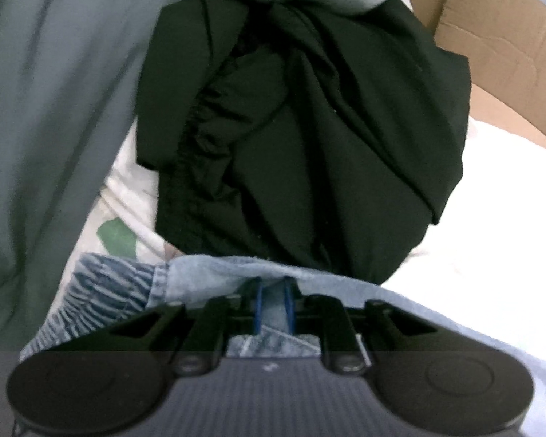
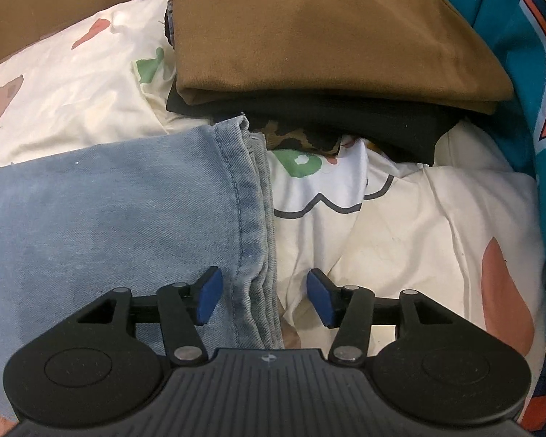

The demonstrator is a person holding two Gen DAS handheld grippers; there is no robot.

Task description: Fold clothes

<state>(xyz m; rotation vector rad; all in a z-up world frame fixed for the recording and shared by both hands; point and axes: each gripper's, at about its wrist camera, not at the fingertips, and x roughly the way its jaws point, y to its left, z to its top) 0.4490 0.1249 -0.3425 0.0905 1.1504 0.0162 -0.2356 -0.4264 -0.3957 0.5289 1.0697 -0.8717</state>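
Light blue jeans (image 2: 109, 211) lie flat on a printed white sheet (image 2: 400, 225), their stitched hem (image 2: 251, 218) running towards the camera. My right gripper (image 2: 264, 296) is open and straddles that hem: the left pad rests over the denim and the right pad over the sheet, neither pressing. In the left wrist view my left gripper (image 1: 273, 291) is shut on a fold of the same jeans (image 1: 207, 276), with denim pinched between the blue pads.
A crumpled black garment (image 1: 309, 127) lies just beyond the left gripper, with grey fabric (image 1: 47, 109) to its left and a cardboard box (image 1: 498, 36) behind. Folded brown (image 2: 309, 36) and black (image 2: 345, 120) clothes are stacked beyond the jeans. Teal patterned cloth (image 2: 520, 54) lies right.
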